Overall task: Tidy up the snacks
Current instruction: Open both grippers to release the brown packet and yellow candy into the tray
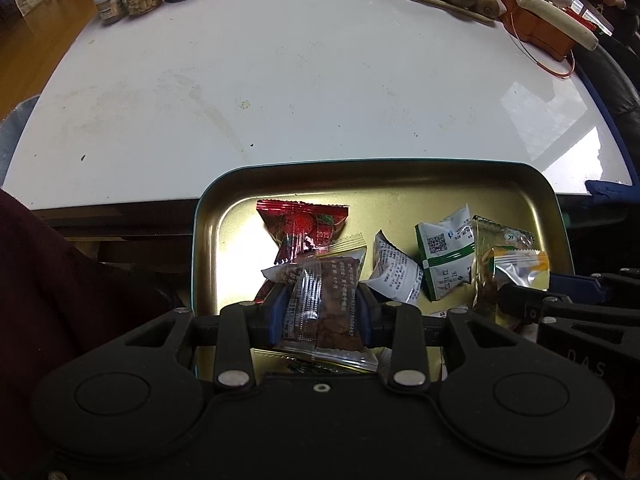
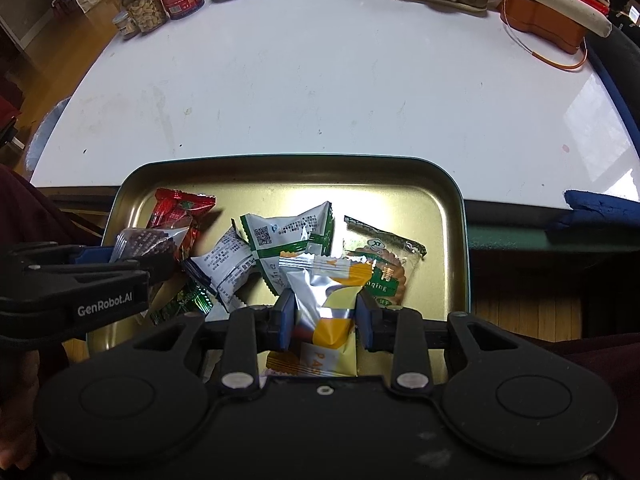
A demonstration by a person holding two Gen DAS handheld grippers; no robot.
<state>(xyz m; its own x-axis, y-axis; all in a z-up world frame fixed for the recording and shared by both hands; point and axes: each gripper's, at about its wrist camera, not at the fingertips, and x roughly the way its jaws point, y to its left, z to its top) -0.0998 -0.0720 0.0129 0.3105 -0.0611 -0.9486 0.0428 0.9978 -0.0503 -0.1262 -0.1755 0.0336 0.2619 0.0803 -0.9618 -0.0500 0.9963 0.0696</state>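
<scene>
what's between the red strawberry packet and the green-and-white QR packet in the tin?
In the right wrist view, a white packet with black print lies between the red packet and the green-and-white packet, overlapped by the latter.

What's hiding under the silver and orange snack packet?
Under the silver and orange snack packet lies the clear packet of brown biscuits and a yellow wrapper, in the gold metal tray. The right gripper covers the rest.

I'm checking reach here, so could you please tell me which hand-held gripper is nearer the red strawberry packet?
Left. The left hand-held gripper, shut on a brown snack packet, sits just beside the red strawberry packet; the right hand-held gripper is across the tin tray.
</scene>
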